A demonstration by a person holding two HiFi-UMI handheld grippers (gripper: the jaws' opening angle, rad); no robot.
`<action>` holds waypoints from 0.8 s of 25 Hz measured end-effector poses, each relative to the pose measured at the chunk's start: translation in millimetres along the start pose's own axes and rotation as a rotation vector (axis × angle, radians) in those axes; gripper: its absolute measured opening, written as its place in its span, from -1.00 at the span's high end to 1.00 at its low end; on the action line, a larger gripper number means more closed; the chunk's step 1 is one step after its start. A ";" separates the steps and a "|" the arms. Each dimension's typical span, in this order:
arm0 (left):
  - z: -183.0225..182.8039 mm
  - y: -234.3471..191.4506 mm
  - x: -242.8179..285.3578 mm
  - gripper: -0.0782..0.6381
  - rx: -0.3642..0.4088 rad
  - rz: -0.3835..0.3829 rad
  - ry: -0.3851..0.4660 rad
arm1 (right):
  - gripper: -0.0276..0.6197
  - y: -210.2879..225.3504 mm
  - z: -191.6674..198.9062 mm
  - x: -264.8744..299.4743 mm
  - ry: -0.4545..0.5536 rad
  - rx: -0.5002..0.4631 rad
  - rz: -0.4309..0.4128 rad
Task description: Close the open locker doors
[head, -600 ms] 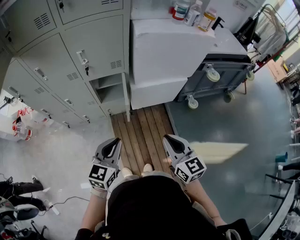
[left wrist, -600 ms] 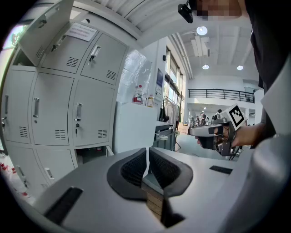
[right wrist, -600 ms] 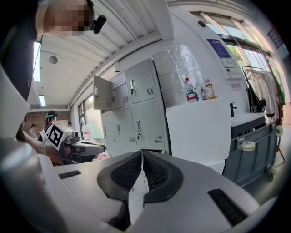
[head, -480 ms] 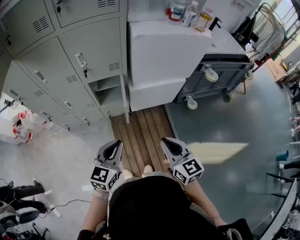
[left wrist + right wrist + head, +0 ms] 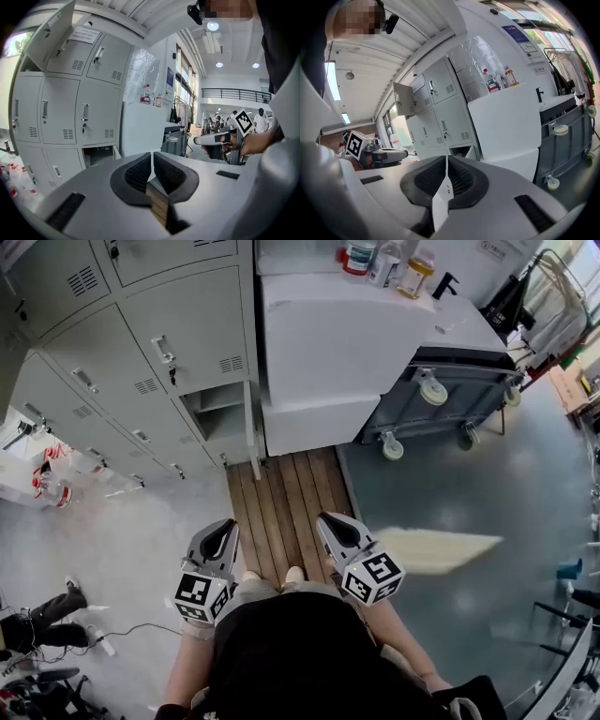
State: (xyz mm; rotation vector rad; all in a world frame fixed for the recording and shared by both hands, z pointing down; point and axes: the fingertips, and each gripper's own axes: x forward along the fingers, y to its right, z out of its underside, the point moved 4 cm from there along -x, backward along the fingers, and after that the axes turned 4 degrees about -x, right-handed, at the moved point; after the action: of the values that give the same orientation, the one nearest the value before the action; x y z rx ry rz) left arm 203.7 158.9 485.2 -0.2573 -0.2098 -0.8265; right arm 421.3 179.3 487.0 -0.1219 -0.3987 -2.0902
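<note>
Two locker doors stand open, as far as the views show. The low door [image 5: 251, 432] is seen edge-on beside its bare compartment [image 5: 217, 420], just above the middle of the head view. A high door [image 5: 49, 30] tips outward in the upper left of the left gripper view. The rest of the locker bank [image 5: 141, 343] looks shut.

Both tools hang low over the wooden boards [image 5: 281, 507], well apart from the lockers. The left tool [image 5: 225, 526] has its jaws drawn to a thin slit with nothing between them. The right tool [image 5: 328, 521] is fully closed and also empty.

The step in hand seems to be the approach to the low door. Closed jaws suit it, since a push needs no grip. The tool should meet the door's outer face near the free edge, away from the hinge, with the jaw tips pressed flat so they do not skid on the painted steel. The white cabinet [image 5: 328, 334] stands just to the right of that door, so room on that side looks tight. A steady push until the door seats is the safer way, because a slam may bounce it back open.
</note>
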 end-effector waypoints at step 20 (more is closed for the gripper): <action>-12.8 -184.7 44.7 0.72 -0.112 -0.035 -0.012 | 0.79 30.8 -19.8 201.7 -0.138 0.000 0.015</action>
State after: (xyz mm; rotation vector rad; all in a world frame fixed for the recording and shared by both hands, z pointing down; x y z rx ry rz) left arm 96.3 3.9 512.3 -0.3648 -0.1802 -0.8732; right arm 342.6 -6.2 524.8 -0.2689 -0.4798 -2.0739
